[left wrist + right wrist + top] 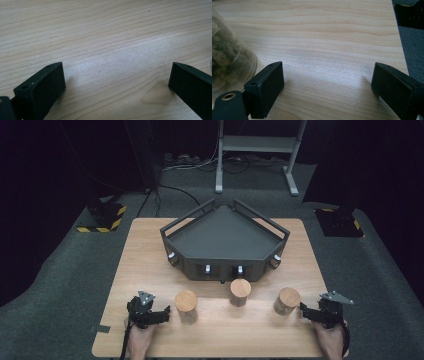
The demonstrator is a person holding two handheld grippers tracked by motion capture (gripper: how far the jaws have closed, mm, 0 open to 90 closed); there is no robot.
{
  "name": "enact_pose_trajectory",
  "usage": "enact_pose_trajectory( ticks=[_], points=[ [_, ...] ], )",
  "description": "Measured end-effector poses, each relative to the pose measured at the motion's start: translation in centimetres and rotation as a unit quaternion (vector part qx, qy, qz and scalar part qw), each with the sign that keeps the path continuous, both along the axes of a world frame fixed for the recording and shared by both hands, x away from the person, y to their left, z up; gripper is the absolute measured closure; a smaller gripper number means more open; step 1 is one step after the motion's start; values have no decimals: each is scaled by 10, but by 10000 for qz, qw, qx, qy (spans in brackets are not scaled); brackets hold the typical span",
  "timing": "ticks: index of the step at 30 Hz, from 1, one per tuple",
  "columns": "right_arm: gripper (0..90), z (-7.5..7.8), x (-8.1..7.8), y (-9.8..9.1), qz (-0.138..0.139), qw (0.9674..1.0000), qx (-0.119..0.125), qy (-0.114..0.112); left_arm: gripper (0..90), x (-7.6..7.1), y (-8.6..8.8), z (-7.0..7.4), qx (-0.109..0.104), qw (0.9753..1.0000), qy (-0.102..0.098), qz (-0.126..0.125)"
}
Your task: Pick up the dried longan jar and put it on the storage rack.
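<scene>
Resting open, both claws (165, 312) (303, 308) flank three jars (240, 291).

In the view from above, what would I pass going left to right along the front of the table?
Left hand-held gripper → left wood-lidded jar → middle wood-lidded jar → right wood-lidded jar → right hand-held gripper. Both grippers' jaws stand open on bare table.
</scene>
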State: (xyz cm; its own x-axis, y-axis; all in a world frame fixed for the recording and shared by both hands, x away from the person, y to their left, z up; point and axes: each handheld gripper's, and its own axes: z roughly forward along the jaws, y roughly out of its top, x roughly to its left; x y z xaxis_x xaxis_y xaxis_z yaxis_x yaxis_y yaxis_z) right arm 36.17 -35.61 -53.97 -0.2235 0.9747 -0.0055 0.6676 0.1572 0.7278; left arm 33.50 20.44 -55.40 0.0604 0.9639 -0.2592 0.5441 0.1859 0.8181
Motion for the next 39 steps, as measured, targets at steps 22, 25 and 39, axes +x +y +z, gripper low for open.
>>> enact_pose_trajectory(
  ticks=[22, 25, 39],
  points=[
    [106, 0, 2, 1, -48, 10000, -16, -11, 7, -55, -9, 26, -499, 9946, -269, -869],
    [106, 0, 2, 1, -48, 10000, -17, -11, 7, -58, -17, 28, -543, 9930, -291, -1011],
    [106, 0, 2, 1, -51, 10000, -19, -12, 11, -59, -55, 26, -642, 9877, -385, -1370]
  ],
)
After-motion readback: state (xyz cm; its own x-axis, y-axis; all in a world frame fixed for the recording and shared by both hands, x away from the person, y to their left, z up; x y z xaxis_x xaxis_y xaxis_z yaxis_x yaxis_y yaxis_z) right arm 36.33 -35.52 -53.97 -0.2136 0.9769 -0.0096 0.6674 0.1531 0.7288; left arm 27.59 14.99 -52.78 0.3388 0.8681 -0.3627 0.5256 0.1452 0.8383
